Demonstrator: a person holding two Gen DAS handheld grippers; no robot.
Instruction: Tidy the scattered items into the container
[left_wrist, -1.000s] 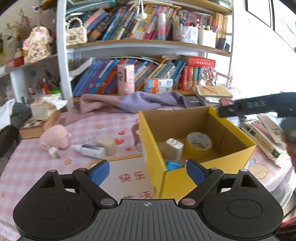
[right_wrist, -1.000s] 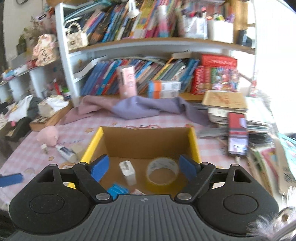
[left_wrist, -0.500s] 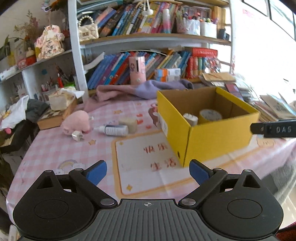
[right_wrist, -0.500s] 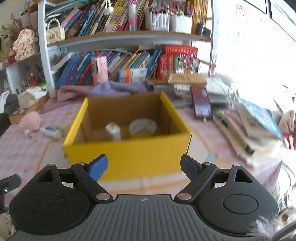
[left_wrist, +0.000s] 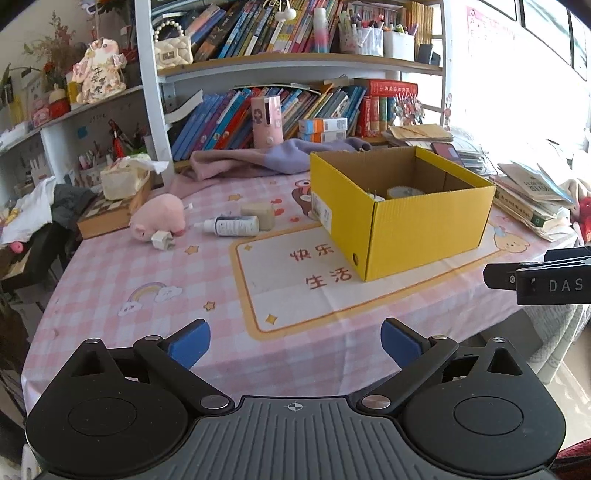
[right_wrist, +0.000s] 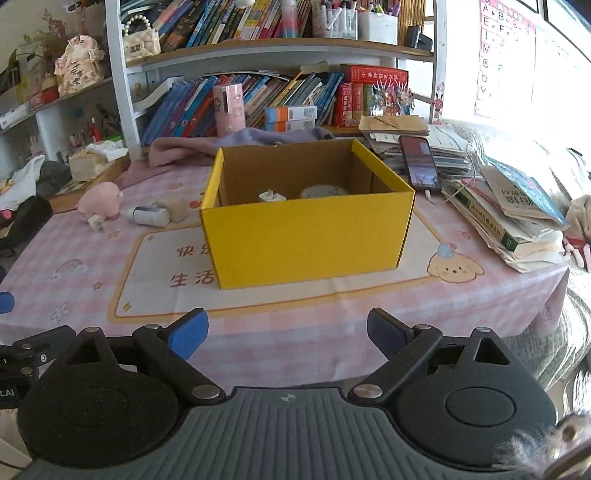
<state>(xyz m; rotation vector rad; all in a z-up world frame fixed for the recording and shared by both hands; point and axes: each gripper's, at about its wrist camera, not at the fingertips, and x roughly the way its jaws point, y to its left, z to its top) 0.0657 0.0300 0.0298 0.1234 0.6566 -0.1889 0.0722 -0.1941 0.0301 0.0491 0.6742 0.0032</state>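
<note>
Currently 2 grippers, left gripper (left_wrist: 295, 341) & right gripper (right_wrist: 287, 334), are hovering w/ fingers released; yellow cardboard box (right_wrist: 308, 236) is holding 1 white charger plug (right_wrist: 271, 195), 1 tape roll (right_wrist: 324, 192); 4 items are lying scattered on the table (left_wrist: 147, 280).

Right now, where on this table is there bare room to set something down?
The near strip of pink tablecloth between the table's front edge and the yellow box is bare, including the printed panel. Crowded: the pig toy, bottle and small charger at far left, and the book pile on the right.

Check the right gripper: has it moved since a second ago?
Yes. The right gripper has pulled back from above the yellow box; its fingers now sit short of the box's near wall.
</note>
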